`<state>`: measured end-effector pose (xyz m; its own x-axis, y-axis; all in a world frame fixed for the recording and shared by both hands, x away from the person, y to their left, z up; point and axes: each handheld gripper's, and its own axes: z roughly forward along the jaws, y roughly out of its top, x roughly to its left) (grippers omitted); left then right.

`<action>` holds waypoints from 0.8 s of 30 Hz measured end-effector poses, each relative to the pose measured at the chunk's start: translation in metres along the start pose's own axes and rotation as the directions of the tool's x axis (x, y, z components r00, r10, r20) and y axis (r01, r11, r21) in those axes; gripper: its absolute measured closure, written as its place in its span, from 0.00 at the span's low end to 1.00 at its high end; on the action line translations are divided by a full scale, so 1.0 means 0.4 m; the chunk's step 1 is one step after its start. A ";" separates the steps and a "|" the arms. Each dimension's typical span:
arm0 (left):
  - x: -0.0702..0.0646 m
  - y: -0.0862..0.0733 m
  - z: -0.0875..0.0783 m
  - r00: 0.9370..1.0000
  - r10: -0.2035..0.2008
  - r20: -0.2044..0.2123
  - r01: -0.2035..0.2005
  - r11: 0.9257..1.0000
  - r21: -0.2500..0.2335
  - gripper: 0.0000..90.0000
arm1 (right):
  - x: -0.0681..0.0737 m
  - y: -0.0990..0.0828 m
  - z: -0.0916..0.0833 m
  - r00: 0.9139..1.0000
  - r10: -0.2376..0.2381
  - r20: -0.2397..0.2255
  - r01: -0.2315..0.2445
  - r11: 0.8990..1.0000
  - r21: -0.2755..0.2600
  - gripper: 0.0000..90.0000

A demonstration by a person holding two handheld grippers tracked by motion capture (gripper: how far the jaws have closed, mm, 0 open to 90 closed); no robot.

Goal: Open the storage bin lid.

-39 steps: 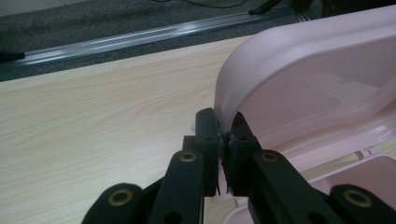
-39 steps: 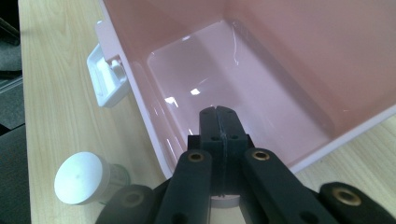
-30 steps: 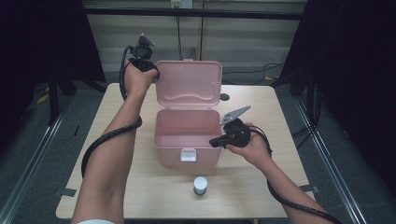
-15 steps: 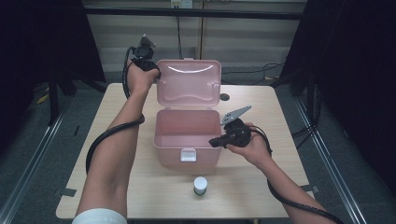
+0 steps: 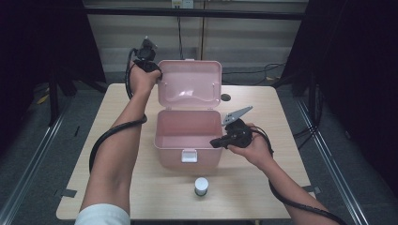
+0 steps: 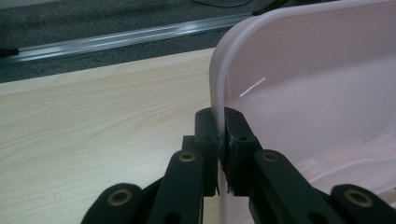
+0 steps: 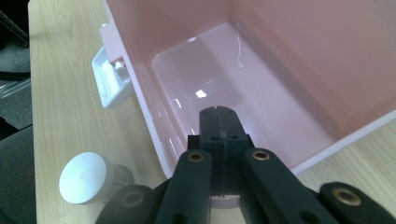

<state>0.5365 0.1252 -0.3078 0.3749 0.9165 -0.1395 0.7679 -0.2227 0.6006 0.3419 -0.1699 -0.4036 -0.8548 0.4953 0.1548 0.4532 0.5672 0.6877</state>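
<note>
1. on the wooden table [image 5: 281, 122] i count one pink box [image 5: 187, 150], one small white-capped jar [image 5: 201, 186] and two grippers.
2. box sits mid-table w/ its one lid [image 5: 190, 84] swung up and standing about upright at the far side; the inside of the tub looks bare pink.
3. one white latch [image 5: 189, 155] hangs on the box's front wall, facing me.
4. my left gripper [image 5: 157, 75] is up at the lid's left edge. left gripper view: jaws clenched on the lid rim [image 6: 218, 107], the thin pink edge running between the two pads [image 6: 205, 135].
5. my right gripper [image 5: 217, 142] is at the tub's right rim, near the front corner, tips over the opening. right gripper view: jaws pressed together, nothing between them, pointing down into the tub [image 7: 261, 79]. can't tell if they touch the rim.
6. jar stands upright on the table just in front of the box, apart from it, near the latch side; right gripper view shows its round white cap [image 7: 84, 178] bottom left.
7. two black cables, one trailing from each gripper along my forearms.
</note>
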 end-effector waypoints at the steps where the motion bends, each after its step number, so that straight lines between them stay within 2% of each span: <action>1: -0.001 0.001 0.001 1.000 -0.005 0.000 0.005 1.000 -0.002 0.95 | 0.001 0.001 0.000 1.000 -0.001 0.001 0.001 1.000 0.002 1.00; 4: 0.002 0.004 0.005 1.000 0.003 0.001 -0.003 1.000 0.009 0.95 | 0.002 0.003 0.001 1.000 -0.002 -0.001 0.002 1.000 0.008 1.00; 9: 0.006 0.005 0.021 1.000 -0.010 0.001 0.010 1.000 0.009 0.95 | 0.000 0.000 0.000 1.000 -0.001 -0.004 0.001 1.000 -0.003 1.00; 24: 0.015 0.002 0.065 1.000 -0.010 -0.010 0.010 1.000 0.026 0.94 | -0.003 -0.005 -0.001 1.000 0.001 -0.016 -0.001 1.000 -0.019 1.00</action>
<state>0.5530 0.1219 -0.3285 0.3618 0.9220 -0.1378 0.7851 -0.2217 0.5784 0.3421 -0.1718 -0.4049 -0.8584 0.4852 0.1667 0.4493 0.5542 0.7007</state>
